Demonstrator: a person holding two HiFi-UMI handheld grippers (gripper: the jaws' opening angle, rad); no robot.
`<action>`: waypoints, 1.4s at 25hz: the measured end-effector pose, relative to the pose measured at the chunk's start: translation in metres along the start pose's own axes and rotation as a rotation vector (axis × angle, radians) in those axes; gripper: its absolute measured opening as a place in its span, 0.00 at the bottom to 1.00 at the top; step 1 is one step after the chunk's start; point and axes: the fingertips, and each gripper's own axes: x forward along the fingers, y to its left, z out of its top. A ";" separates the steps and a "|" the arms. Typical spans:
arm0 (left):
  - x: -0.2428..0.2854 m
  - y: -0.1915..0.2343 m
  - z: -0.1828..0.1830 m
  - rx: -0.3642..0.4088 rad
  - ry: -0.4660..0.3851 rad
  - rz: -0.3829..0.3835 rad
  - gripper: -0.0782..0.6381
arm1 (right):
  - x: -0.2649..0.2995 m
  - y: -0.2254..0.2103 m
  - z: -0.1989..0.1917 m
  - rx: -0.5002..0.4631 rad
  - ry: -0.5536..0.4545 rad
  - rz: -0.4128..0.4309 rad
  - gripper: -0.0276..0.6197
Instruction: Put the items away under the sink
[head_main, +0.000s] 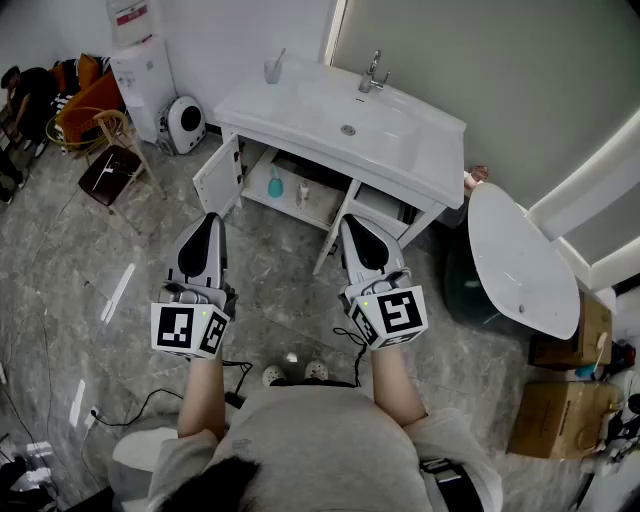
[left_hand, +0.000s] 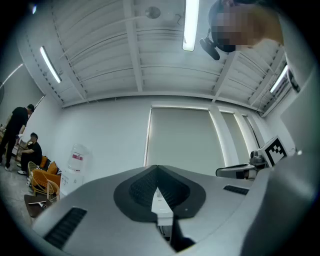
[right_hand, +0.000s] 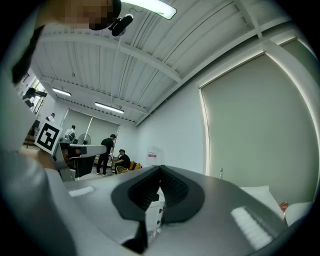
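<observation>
1. Grey marble floor; one white sink cabinet, two doors open.
2. Two bottles on its under-sink shelf: teal bottle, small white bottle. One cup on the surface.
3. Left tongs, right tongs: both closed, empty, short of the shelf, bottles ahead between them.
4. Left door stands just ahead of left tongs.

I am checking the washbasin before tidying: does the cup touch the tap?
Apart. The head view shows a stretch of bare white washbasin top between the cup at the back left corner and the tap.
</observation>
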 end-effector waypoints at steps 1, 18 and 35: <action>0.000 0.000 0.001 0.004 0.001 0.000 0.12 | 0.000 0.000 0.001 0.000 -0.001 0.000 0.06; -0.009 0.022 0.000 0.022 0.001 -0.009 0.12 | 0.005 0.004 -0.005 0.048 -0.024 -0.067 0.06; 0.040 0.067 -0.019 0.032 0.011 -0.021 0.12 | 0.077 -0.011 -0.026 0.059 -0.050 -0.046 0.06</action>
